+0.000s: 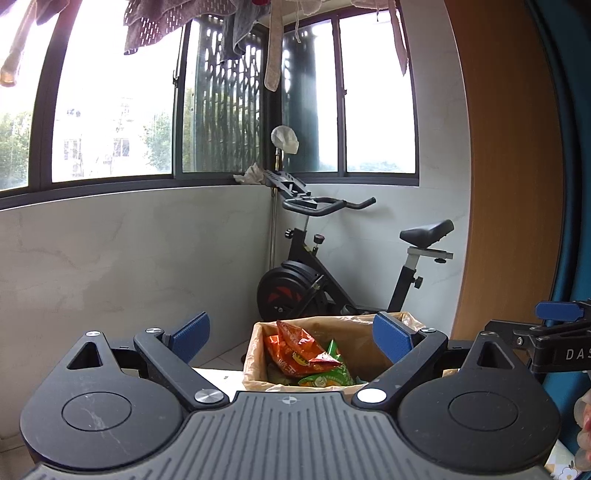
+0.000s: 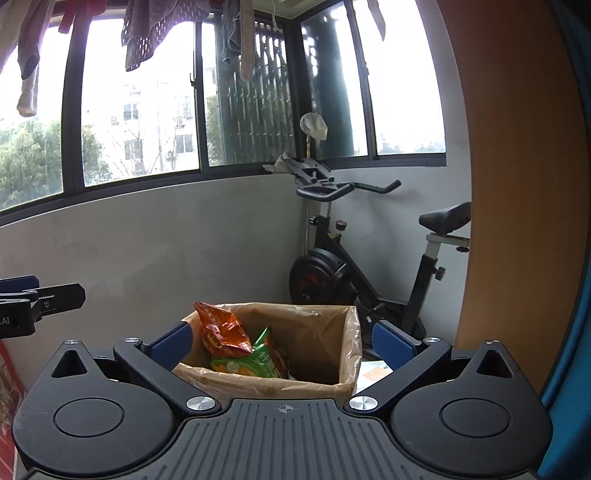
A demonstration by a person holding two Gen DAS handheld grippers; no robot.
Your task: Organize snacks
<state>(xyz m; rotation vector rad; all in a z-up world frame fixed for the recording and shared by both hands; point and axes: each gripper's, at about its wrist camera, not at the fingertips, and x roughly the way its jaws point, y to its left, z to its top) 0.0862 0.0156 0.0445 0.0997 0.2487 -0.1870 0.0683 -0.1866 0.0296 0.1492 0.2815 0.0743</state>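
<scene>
- Window (image 1: 114,110): wide, dark-framed, running along the far wall and round the corner; bright daylight, trees and a pale building outside.
- Laundry (image 1: 155,22): brownish and grey cloths hanging along the top of the window.
- Wooden panel (image 1: 506,166): tall, brown, at the right side, with a blue surface beyond it.
- Exercise bike (image 1: 332,273): black, in the far corner under the window, saddle to the right, handlebars toward the corner.
- Box (image 2: 317,332): open, lined with a tan plastic bag, standing on the table (image 1: 218,376) near the tools and in front of the bike.
- Left tool (image 1: 291,338): black body, blue pads; jaws spread wide with nothing between them, released, pointing at the box from the near side.
- Right tool (image 2: 282,345): same build; jaws likewise spread wide and empty, released, just beside the left tool and aimed at the same box.
- Orange snack bag (image 2: 221,328): crinkled, standing against the left inner wall of the box, its top poking above the rim.
- Green snack bag (image 2: 255,362): inside the box, lying just in front of and touching the orange bag.
- Hand (image 1: 583,428): a sliver at the near right edge of the left wrist view, mostly cut off.
</scene>
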